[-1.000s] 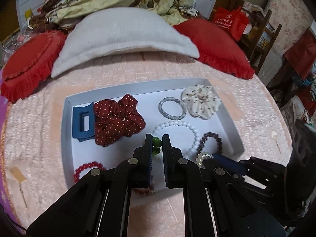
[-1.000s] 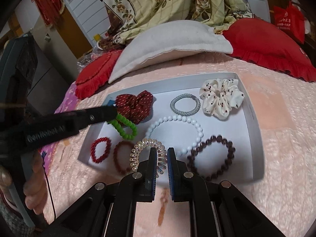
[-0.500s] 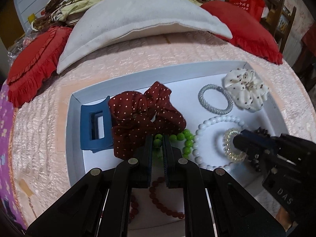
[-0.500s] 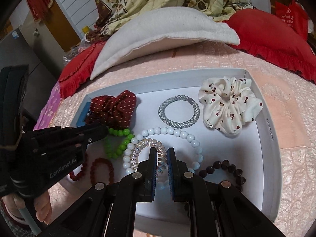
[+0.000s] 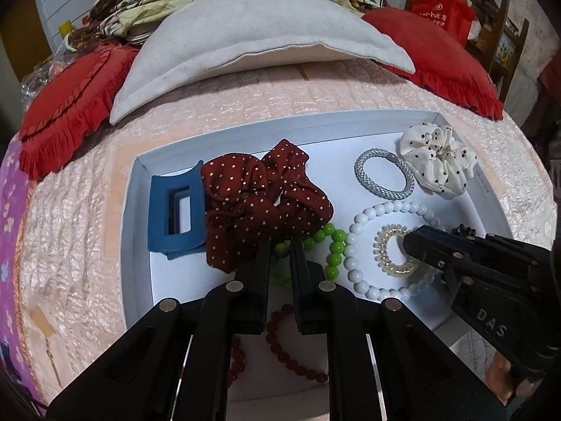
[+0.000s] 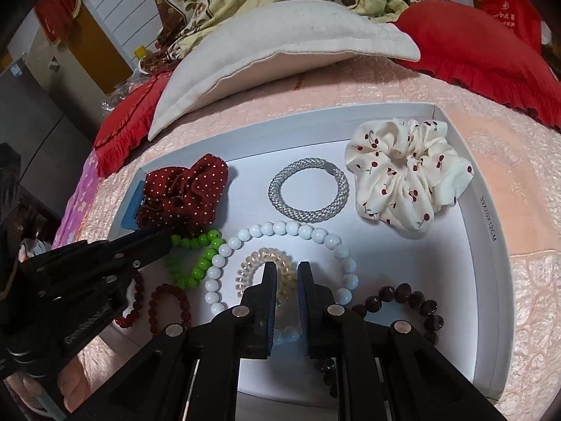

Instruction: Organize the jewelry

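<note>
Your left gripper [image 5: 280, 242] pinched the green bead bracelet [image 5: 335, 245] mid-tray; your right gripper [image 6: 286, 268] pinched the clear coil tie [image 6: 266, 259] inside the white bead bracelet [image 6: 280, 227]. Both had advanced from the white tray's [image 6: 489, 210] near edge; bare floor remained toward its right wall.

I log: white tray [image 6: 487, 245]; dark red scrunchie [image 5: 259, 203], white dots; cream scrunchie [image 6: 403, 179], cherry print; blue hair claw [image 5: 175, 210]; silver bracelet [image 6: 308, 189]; green beads [image 6: 196, 259]; white beads [image 6: 291, 228]; far-right beads [image 6: 417, 301] maroon, possibly brown.
</note>
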`<state>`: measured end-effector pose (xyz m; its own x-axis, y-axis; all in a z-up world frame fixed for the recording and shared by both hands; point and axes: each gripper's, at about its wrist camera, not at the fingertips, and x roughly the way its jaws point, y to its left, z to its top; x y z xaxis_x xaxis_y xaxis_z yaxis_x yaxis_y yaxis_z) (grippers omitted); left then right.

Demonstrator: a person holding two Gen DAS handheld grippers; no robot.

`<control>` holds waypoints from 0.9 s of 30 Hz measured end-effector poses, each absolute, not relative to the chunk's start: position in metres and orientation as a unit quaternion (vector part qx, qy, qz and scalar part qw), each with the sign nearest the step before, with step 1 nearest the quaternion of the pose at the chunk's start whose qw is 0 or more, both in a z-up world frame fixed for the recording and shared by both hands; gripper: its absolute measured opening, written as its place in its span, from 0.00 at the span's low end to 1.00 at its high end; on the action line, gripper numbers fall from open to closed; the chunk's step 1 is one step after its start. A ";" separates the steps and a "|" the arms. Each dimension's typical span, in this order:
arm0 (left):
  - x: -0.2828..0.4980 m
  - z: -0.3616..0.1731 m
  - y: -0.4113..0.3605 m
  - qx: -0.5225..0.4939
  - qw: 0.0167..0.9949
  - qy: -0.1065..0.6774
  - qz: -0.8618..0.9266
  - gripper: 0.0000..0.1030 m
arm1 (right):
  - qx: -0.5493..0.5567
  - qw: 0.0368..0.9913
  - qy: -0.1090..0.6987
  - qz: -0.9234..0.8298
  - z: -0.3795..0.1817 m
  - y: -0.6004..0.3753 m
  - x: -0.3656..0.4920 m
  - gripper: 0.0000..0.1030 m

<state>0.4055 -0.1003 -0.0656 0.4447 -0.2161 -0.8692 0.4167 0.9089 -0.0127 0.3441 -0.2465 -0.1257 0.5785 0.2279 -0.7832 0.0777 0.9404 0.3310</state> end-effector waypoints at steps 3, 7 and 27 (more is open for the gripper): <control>0.400 -0.058 -0.097 0.096 0.847 0.487 -0.189 0.10 | 0.165 0.874 0.455 0.045 -0.123 -0.247 0.343 0.11; 0.384 -0.040 -0.088 0.091 0.857 0.471 -0.187 0.10 | 0.165 0.881 0.442 0.046 -0.109 -0.249 0.333 0.12; 0.218 0.023 -0.011 0.060 0.925 0.367 -0.078 0.43 | 0.138 0.909 0.393 0.002 -0.059 -0.251 0.179 0.38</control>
